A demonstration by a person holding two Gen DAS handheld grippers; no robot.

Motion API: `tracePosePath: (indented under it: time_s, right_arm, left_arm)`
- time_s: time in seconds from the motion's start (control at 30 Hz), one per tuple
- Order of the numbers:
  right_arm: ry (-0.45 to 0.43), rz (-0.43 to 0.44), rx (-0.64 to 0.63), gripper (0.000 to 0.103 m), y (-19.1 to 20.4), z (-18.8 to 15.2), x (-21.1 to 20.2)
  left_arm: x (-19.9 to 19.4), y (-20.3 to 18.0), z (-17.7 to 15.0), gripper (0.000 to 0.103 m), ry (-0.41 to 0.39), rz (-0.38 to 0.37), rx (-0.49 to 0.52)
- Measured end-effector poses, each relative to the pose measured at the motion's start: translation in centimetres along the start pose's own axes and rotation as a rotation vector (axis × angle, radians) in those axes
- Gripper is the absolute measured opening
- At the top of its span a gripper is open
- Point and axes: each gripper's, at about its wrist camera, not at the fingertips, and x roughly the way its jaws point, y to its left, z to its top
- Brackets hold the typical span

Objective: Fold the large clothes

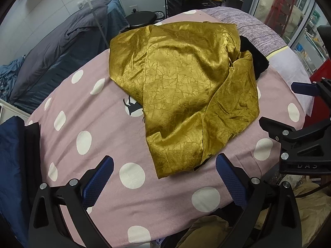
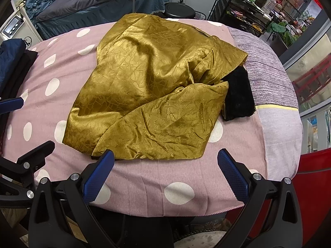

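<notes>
Even indoor light, sharp centre, heavy fisheye bend

Soft sheen glints on the gold garment; shallow shadows sit in its folds, daylight glows through windows beyond it, and dark vignette rounds every corner.

Gold crinkle-patterned satin garment lies loosely bunched, partly folded over itself, on pink polka-dot cover. Black furry trim, possibly collar or cuff, pokes out at right edge. Wrinkled, not flat.
</notes>
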Motion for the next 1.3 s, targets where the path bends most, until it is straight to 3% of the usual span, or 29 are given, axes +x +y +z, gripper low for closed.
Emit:
tracePosePath:
  time_s: [1.3]
  right_arm:
    - [0.027, 0.032, -0.025, 0.098, 0.6, -0.4, 0.8]
  left_arm:
    - [1.1, 0.9, -0.4, 0.097, 0.045, -0.014, -0.052]
